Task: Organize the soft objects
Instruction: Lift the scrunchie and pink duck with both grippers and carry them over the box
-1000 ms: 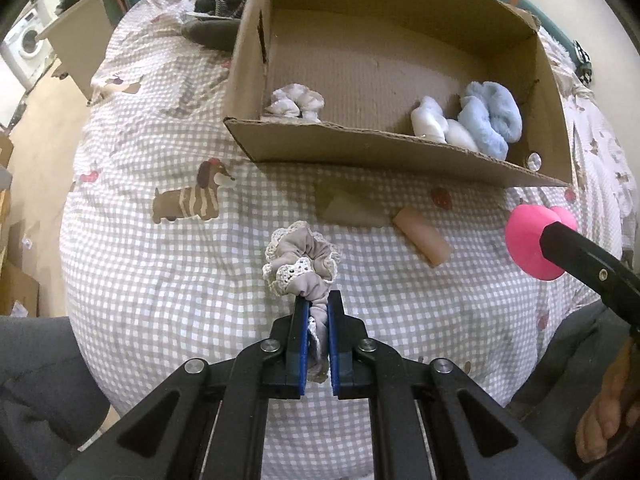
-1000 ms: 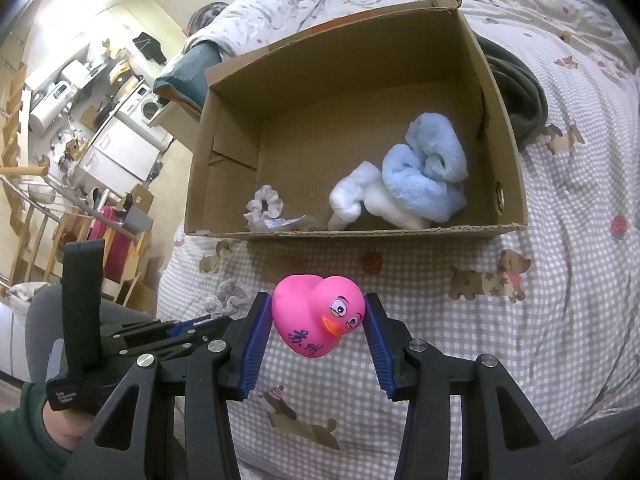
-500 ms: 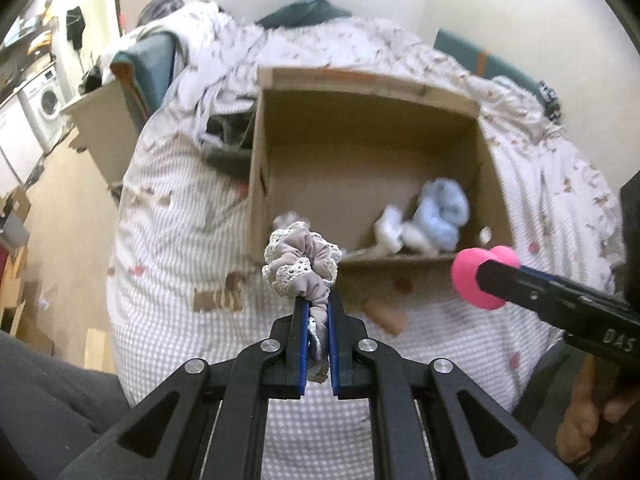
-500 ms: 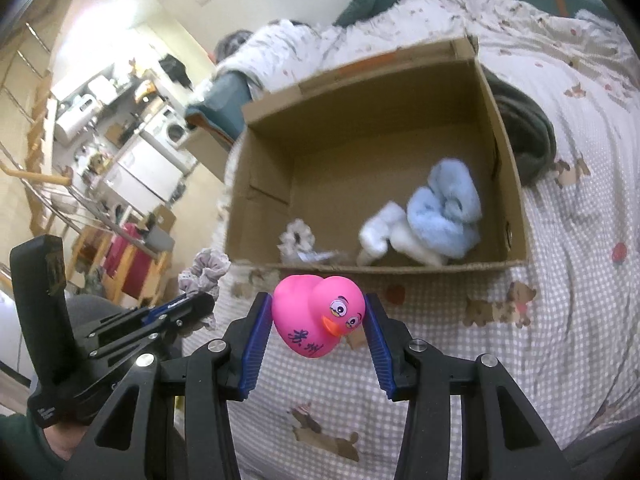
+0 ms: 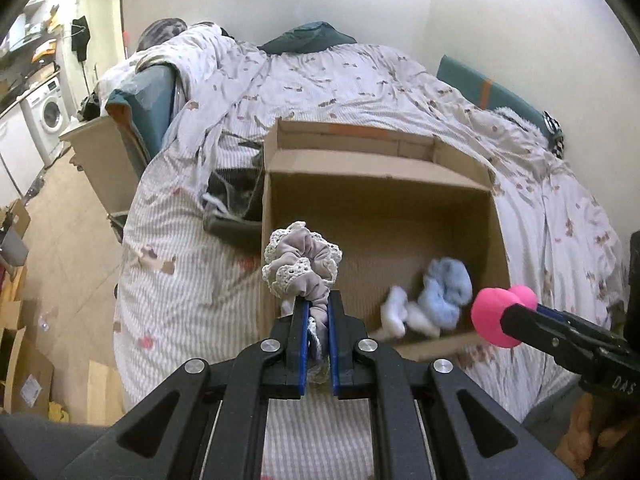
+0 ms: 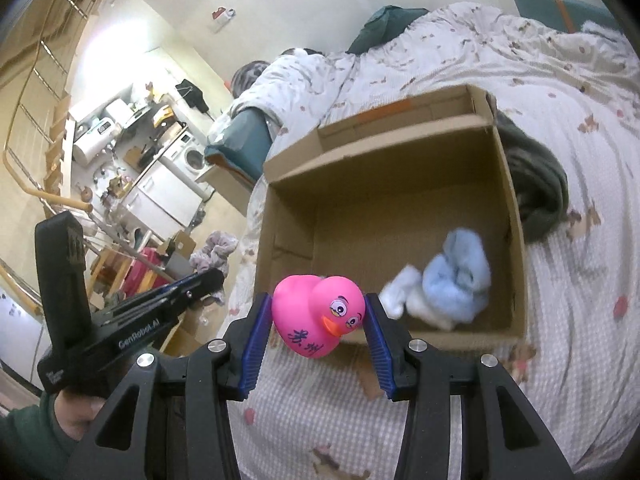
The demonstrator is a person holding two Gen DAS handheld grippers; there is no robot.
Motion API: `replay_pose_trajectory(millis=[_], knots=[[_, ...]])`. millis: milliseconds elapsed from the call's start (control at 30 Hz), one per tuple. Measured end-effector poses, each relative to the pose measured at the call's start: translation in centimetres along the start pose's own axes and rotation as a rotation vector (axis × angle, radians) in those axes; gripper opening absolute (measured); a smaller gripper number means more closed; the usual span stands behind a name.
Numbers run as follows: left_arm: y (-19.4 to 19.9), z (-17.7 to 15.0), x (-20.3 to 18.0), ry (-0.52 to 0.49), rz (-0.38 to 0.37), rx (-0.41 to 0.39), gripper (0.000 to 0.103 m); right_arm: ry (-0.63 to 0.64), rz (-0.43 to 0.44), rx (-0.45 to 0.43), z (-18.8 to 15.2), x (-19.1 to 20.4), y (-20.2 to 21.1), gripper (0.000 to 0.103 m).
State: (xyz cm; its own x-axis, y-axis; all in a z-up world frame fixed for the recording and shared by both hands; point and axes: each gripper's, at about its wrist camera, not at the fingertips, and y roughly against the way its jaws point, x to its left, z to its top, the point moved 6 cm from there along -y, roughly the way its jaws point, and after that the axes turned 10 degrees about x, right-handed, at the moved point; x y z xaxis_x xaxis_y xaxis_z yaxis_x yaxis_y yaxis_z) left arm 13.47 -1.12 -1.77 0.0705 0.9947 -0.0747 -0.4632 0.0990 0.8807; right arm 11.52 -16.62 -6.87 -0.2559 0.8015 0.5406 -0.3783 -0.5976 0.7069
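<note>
We hold two soft things up in front of an open cardboard box [image 5: 472,184] that sits on the checked bedspread [image 5: 192,280]. Our left gripper [image 5: 318,320] has its jaws pressed narrow on a scrunchie [image 5: 302,264], a pale mauve velvet ring with a cream lace edging, bunched and puffed above the blue pads; its lower fold is pinched between them. From the left wrist view it hangs before the near left corner of the box. In the right wrist view the same scrunchie [image 6: 214,250] shows as a grey-mauve bunch at the tip of the left gripper [image 6: 212,278], left of the box [image 6: 400,168].

Our right gripper [image 6: 318,322] has its jaws set moderately apart, clamped on a pink rubber duck [image 6: 318,314]. The duck is glossy, bright pink, with an orange bill, cartoon eyes and dark blue handwriting on its breast; it faces right and down. It hangs just before the box's near wall. Inside the box, near the front right, lies a fluffy light-blue bundle [image 6: 460,284] touching a white fluffy piece [image 6: 402,294]. The left wrist view shows the duck [image 5: 500,314] at the right gripper's [image 5: 516,322] tip.
</note>
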Motion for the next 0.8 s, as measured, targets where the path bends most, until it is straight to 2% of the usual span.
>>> replay_pose_trajectory(millis=[233, 433, 500, 667, 800], knots=[[-3.1, 3.3, -0.2, 0.018, 0.007, 0.014, 0.008, 0.005, -0.067, -0.002, 2.8, -2.0, -1.3, 0.049], [-6.9, 2.4, -0.1, 0.04, -0.014, 0.056, 0.008, -0.062, -0.078, 0.045, 2.4, -4.4, -4.1, 0.049], [-7.9, 1.9, -0.1, 0.04, -0.001, 0.073, 0.008, -0.078, -0.082, 0.053, 2.3, -4.9, -4.6, 0.049], [-8.9, 1.5, -0.6, 0.019, -0.006, 0.084, 0.008, -0.084, -0.101, 0.071, 1.8, -5.2, -5.2, 0.049], [-9.2, 1.4, -0.5, 0.033, -0.04, 0.092, 0.008, -0.07, -0.112, 0.067, 1.9, -5.1, -5.6, 0.049]])
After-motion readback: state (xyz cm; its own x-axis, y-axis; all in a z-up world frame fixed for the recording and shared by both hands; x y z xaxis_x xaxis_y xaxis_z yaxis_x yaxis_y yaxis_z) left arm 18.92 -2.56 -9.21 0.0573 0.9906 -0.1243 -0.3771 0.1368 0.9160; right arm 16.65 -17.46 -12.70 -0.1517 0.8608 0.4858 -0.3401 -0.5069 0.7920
